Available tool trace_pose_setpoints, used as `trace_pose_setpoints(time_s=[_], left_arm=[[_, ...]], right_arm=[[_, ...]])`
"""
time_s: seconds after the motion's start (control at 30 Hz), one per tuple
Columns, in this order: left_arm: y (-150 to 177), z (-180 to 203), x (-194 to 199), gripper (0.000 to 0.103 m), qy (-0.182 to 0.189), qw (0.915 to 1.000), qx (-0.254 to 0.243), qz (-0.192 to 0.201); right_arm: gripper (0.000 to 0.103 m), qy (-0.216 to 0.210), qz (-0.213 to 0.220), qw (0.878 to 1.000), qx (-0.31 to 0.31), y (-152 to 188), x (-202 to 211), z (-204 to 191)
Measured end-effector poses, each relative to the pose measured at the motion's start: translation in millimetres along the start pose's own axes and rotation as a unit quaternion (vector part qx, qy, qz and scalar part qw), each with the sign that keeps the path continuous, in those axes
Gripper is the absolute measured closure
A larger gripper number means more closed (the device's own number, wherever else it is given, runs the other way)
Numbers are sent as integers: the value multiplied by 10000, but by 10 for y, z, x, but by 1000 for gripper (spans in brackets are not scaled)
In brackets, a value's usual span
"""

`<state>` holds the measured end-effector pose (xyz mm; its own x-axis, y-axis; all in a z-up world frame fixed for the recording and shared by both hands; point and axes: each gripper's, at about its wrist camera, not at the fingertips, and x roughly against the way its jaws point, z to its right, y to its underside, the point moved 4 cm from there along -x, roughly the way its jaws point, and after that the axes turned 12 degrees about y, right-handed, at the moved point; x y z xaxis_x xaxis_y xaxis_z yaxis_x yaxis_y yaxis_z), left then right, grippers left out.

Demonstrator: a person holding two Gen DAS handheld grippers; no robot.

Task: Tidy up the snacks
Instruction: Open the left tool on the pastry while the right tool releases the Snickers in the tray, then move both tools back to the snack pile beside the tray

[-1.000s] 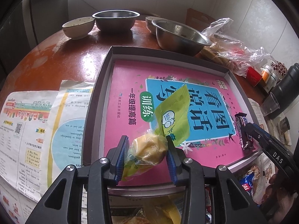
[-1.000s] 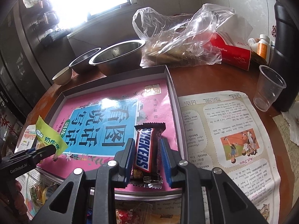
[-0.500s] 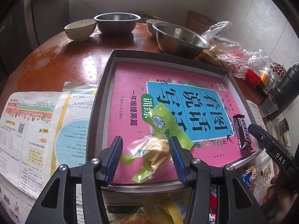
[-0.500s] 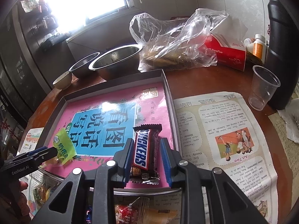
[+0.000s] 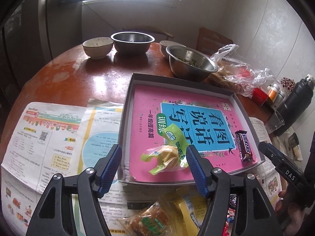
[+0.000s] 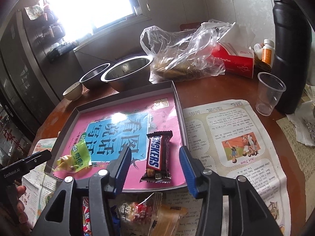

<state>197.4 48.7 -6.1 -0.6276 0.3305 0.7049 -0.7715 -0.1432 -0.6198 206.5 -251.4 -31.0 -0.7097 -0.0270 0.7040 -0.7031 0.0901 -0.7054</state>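
A grey shallow box (image 5: 126, 118) lined with a pink book holds two snacks. A green-and-yellow snack packet (image 5: 169, 153) lies at its near left; it also shows in the right wrist view (image 6: 75, 158). A Snickers bar (image 6: 158, 155) lies at the near right, seen too in the left wrist view (image 5: 243, 146). My left gripper (image 5: 153, 169) is open and empty, just short of the packet. My right gripper (image 6: 155, 171) is open and empty, straddling the bar's near end from above. More wrapped snacks (image 5: 157, 216) lie on the newspaper below both grippers (image 6: 149, 212).
Steel bowls (image 5: 192, 63) and a ceramic bowl (image 5: 97, 47) stand behind the box. A plastic bag (image 6: 183, 53), red tissue box (image 6: 232, 61), clear cup (image 6: 269, 96) and black flask (image 6: 291, 45) stand at the right. Newspaper (image 5: 49, 137) covers the table's near side.
Both grippers opened wide and drew back and up. The green packet and the Snickers bar were let go and now lie in the box.
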Motion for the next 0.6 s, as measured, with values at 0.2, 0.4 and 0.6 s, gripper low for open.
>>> trace_pose_setpoints(time_s=[0.2,0.4,0.6], left_arm=[[85,-33,187,32,-44,9999,33,107],[252,-49,328,32,-125,9998,10,121],[444,-50,382,32,-149,9999,-35,30]], right_arm=[[49,-32,70,10000,26,65,154,26],[45,-37,138,9999,3,173,328,91],[42,-37,198,9998,-26,312,466,158]])
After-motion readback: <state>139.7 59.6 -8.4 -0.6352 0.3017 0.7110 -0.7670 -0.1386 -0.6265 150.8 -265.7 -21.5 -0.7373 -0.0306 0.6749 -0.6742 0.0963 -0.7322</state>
